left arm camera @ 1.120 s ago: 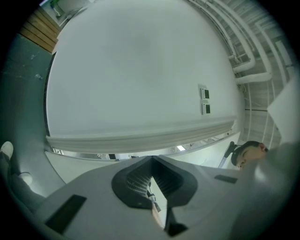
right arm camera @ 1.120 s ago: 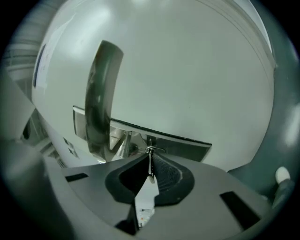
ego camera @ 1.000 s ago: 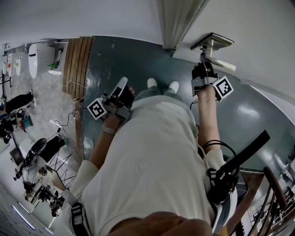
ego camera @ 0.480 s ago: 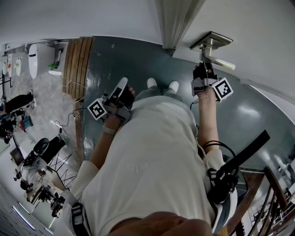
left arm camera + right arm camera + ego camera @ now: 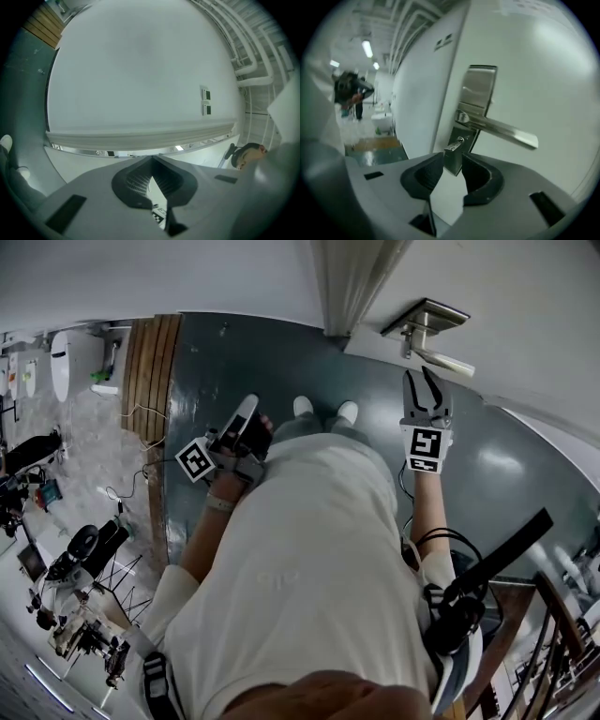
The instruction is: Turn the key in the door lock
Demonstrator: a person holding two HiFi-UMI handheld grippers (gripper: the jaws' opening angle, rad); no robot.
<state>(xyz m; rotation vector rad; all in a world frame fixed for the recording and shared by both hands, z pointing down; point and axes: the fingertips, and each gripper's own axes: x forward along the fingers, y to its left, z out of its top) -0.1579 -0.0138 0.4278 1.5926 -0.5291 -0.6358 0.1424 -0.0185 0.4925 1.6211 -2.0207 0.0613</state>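
Observation:
A silver key (image 5: 453, 157) sticks out of the lock below the metal lever handle (image 5: 501, 130) on the white door (image 5: 543, 70). In the right gripper view the key's head lies between the jaws of my right gripper (image 5: 451, 174). Those jaws have just been opening, and a gap shows on each side of the key. Seen from the head view, my right gripper (image 5: 424, 379) points at the handle (image 5: 442, 359) from just below it. My left gripper (image 5: 249, 409) hangs by my left hip, away from the door. Its tips (image 5: 151, 160) meet with nothing between them.
The door's edge and frame (image 5: 349, 282) stand straight ahead of my shoes (image 5: 322, 409) on the dark green floor (image 5: 234, 362). A wooden strip (image 5: 150, 362) and cluttered gear lie to the left. A stair railing (image 5: 553, 643) is at the lower right. A person (image 5: 352, 91) stands far down the corridor.
My right gripper has rolled about its own axis so its marker cube now faces up. It has drawn back a little from the lock and its jaws have parted off the key. The left gripper stayed put.

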